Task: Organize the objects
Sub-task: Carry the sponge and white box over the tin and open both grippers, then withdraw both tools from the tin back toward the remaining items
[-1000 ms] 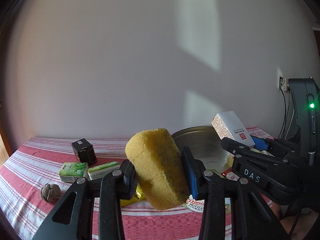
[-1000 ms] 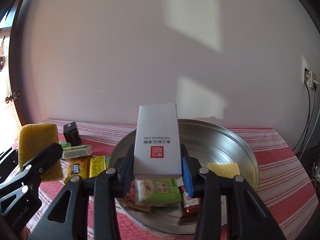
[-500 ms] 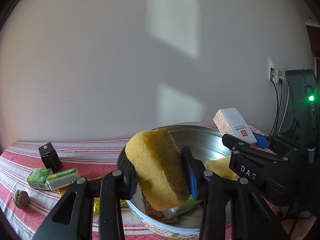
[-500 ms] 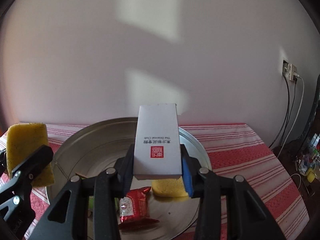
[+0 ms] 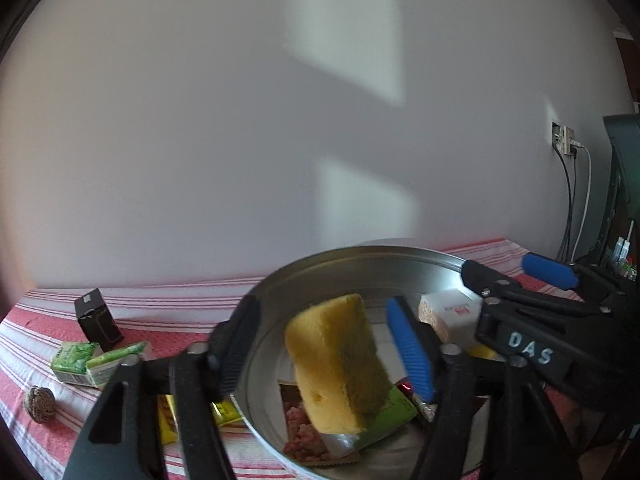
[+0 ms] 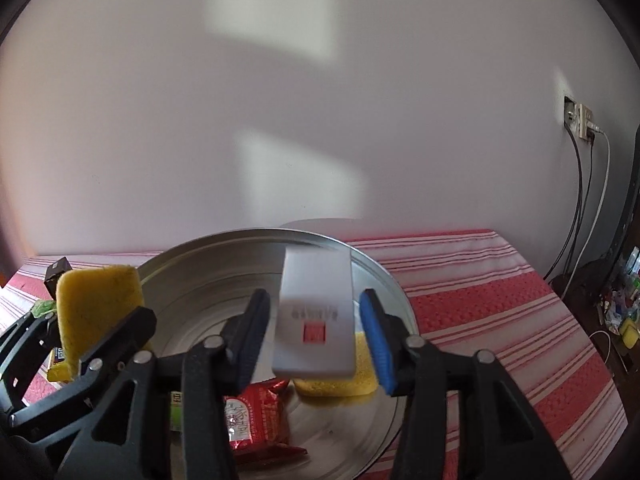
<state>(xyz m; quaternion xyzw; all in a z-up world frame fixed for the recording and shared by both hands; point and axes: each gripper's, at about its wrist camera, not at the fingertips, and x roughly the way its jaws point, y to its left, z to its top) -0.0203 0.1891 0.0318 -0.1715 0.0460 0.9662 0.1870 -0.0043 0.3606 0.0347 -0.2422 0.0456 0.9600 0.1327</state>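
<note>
Pale wall fills the upper half of both views, and a red-and-white striped tablecloth (image 6: 500,300) runs along the bottom. On it, at lower centre, stands a round metal tin (image 5: 360,264), shallow, with a thin raised rim and a shiny ringed floor.

Over the tin, in the left wrist view, the left gripper (image 5: 324,344) is opening. A yellow sponge (image 5: 340,364), porous, with a dark scuffed face, sits tilted in the gap with clear space on both sides, so neither the black pad nor the ribbed blue pad presses it. In the right wrist view the right gripper (image 6: 314,328) is opening too, and a grey-white carton (image 6: 316,312) with a red square label is blurred between the spread pads, touching neither. A second ago both grippers pinched these things, with the sponge well left of the tin.

On the tin floor lie a second yellow sponge (image 6: 340,380), a red crinkled foil packet (image 6: 256,416), a green packet (image 5: 388,412) and a printed card (image 5: 304,432). Free floor shows at the tin's far side and lower right.

Outside the tin, at the left of the left wrist view, stand a black box (image 5: 96,320), green cartons (image 5: 88,364), a small twine ball (image 5: 40,400) and yellow packets (image 5: 192,420) just beside the rim. Open cloth stretches right of the tin to the table edge, where cables (image 6: 580,208) hang from a wall socket (image 6: 580,120).
</note>
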